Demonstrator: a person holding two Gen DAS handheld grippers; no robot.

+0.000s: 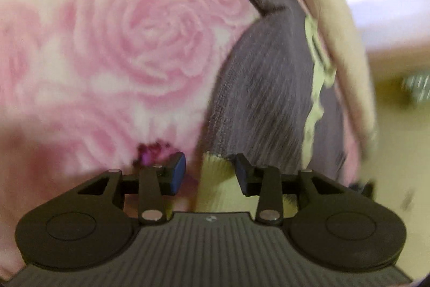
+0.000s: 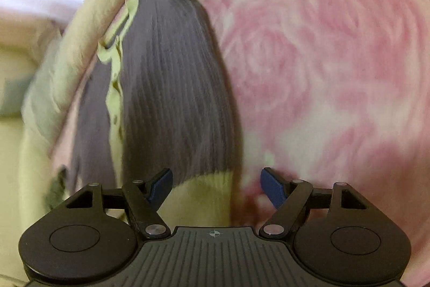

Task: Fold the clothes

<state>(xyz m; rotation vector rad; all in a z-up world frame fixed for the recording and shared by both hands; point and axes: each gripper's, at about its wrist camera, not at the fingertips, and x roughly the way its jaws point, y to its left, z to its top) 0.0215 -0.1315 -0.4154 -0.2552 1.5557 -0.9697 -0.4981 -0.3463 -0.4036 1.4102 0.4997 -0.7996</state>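
Observation:
A grey ribbed knit garment (image 1: 268, 88) (image 2: 172, 88) with a pale yellow-green placket (image 1: 314, 88) (image 2: 114, 88) lies on a pink rose-patterned blanket (image 1: 121, 45) (image 2: 322, 58). Its yellow-green hem (image 1: 215, 192) (image 2: 204, 195) points toward both cameras. My left gripper (image 1: 211, 174) stands partly open over that hem. The hem's corner lies between the blue pads, and a gap shows at the left pad. My right gripper (image 2: 216, 186) is wide open above the hem's other end, with its pads clear of the cloth. A sleeve runs off at the top of both views.
The blanket's cream edge (image 1: 344, 31) (image 2: 80, 26) curves past the garment's far side. Beyond it is a yellowish surface (image 1: 397, 152) (image 2: 10, 152) and a bright white area. A blurred grey-green object (image 1: 416, 85) sits at the right edge.

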